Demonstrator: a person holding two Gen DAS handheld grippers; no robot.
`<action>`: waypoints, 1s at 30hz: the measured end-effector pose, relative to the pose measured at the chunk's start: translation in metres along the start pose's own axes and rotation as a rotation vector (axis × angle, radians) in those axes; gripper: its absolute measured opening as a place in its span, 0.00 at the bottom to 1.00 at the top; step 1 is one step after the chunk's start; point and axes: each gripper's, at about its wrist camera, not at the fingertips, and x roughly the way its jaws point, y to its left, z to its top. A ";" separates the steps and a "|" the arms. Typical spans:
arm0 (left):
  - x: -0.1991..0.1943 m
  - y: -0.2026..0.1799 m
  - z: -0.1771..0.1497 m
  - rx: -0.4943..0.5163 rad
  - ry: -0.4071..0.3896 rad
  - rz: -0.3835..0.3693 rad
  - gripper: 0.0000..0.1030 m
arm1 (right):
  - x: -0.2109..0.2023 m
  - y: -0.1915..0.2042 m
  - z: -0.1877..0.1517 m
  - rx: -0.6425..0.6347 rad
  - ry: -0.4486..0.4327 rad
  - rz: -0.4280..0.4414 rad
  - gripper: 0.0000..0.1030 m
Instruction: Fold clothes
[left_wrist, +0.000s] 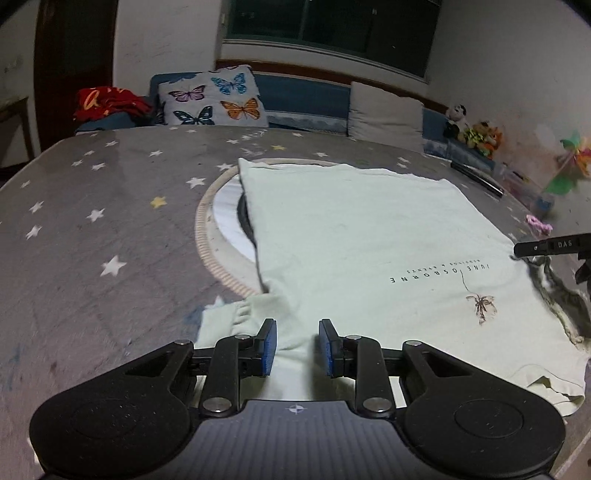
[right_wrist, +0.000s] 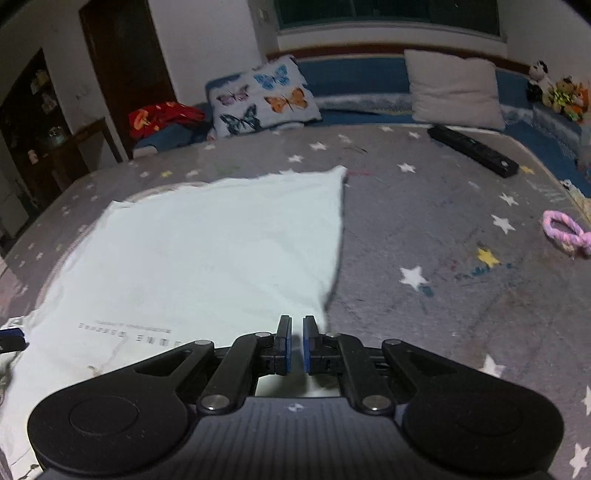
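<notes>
Reading "JUNE OSBORNE", upside down, on pale T-shirt (left_wrist: 354, 236).

My left wrist camera looks down along my fingers, low and close over the pale T-shirt (left_wrist: 351, 251), facing the butterfly pillow (left_wrist: 214, 98) at eleven o'clock. My right one sits beside it, facing likewise; both share the shirt, pillow and star-print mat (right_wrist: 443, 229).
</notes>
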 end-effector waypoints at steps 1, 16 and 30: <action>-0.002 0.001 -0.001 -0.003 -0.003 0.003 0.27 | 0.000 0.004 -0.002 -0.013 -0.002 0.008 0.07; -0.048 0.033 -0.013 -0.098 -0.076 0.107 0.40 | -0.036 0.039 -0.030 -0.162 -0.031 0.009 0.38; -0.039 0.037 -0.035 0.019 -0.047 0.259 0.50 | -0.062 0.079 -0.092 -0.311 0.006 0.054 0.51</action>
